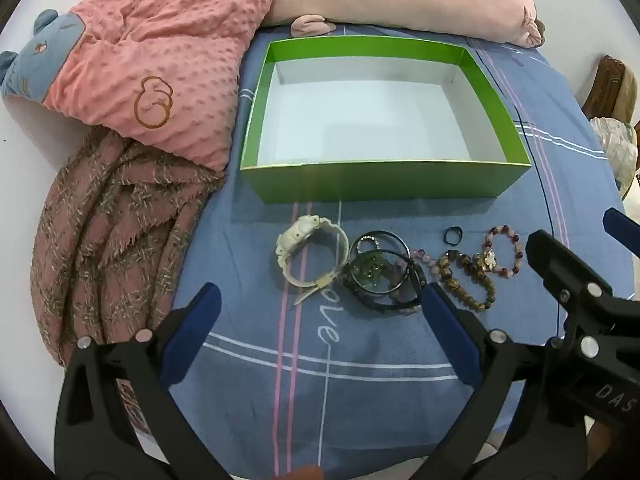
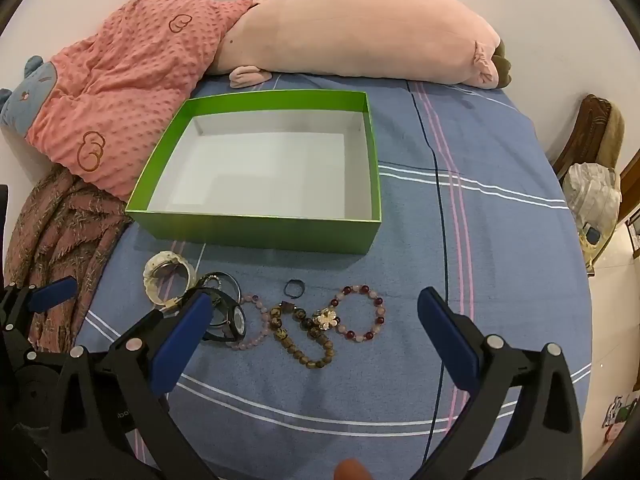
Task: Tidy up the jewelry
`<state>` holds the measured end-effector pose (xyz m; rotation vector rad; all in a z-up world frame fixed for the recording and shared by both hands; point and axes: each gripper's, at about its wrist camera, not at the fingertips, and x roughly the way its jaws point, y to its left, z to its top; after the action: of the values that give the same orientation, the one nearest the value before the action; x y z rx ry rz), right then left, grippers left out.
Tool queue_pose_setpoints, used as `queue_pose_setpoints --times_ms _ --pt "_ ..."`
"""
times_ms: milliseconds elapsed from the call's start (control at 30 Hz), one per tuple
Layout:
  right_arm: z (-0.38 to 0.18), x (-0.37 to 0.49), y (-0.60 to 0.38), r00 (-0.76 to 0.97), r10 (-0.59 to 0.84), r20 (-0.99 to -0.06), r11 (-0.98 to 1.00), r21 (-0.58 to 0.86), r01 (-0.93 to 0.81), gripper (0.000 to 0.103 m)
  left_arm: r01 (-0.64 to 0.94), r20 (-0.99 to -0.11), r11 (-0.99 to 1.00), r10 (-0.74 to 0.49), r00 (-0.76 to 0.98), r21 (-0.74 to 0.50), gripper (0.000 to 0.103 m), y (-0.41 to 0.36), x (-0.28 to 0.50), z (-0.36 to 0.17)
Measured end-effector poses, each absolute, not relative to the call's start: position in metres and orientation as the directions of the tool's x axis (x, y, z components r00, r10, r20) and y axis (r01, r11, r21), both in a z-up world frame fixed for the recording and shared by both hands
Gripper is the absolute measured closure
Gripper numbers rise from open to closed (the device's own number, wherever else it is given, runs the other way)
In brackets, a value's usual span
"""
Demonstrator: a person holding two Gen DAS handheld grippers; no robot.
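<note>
Both grippers hover low over the blue striped bedsheet, nothing held. Left gripper: fingers spread wide, empty. Right gripper: fingers spread wide, empty.

Green box sits open and empty behind the jewelry, near edge toward the grippers. Jewelry lies in a loose row just in front of it: white watch at left, black watch touching it, dark bangle overlapping the black watch, pale pink bead bracelet partly tucked under the black watch, brown bead bracelet, red-and-pink bead bracelet with a gold flower charm, small dark ring lying apart, nearer the box.

Risks, as judged:
- The watches, bangle and pale pink bracelet overlap. Lifting one likely drags another along or flips it off the row.
- The flower charm touches the brown bracelet; the two bracelets may snag and come up together.
- The ring is thin and flat on soft fabric. Fingers may pinch the sheet instead, or flick the ring away.
- Soft bedding gives under pressure; pressing down may tilt nearby pieces toward the fingers.
- The grippers sit close together; reaching for the middle pieces risks a collision.
- The box wall is tall; a low carry may knock or shove the box.
</note>
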<state>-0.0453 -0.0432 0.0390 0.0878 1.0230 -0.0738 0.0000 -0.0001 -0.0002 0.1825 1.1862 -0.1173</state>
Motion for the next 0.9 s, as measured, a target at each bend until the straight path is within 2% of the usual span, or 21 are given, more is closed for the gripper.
queue_pose_setpoints --times_ms 900 --pt "0.0367 -0.0487 -0.0423 0.517 -0.02 -0.856 0.994 0.038 0.102 0.001 0.181 -0.931 0.98 0.007 0.365 0.078 0.002 0.0008 -0.0009 -0.0026"
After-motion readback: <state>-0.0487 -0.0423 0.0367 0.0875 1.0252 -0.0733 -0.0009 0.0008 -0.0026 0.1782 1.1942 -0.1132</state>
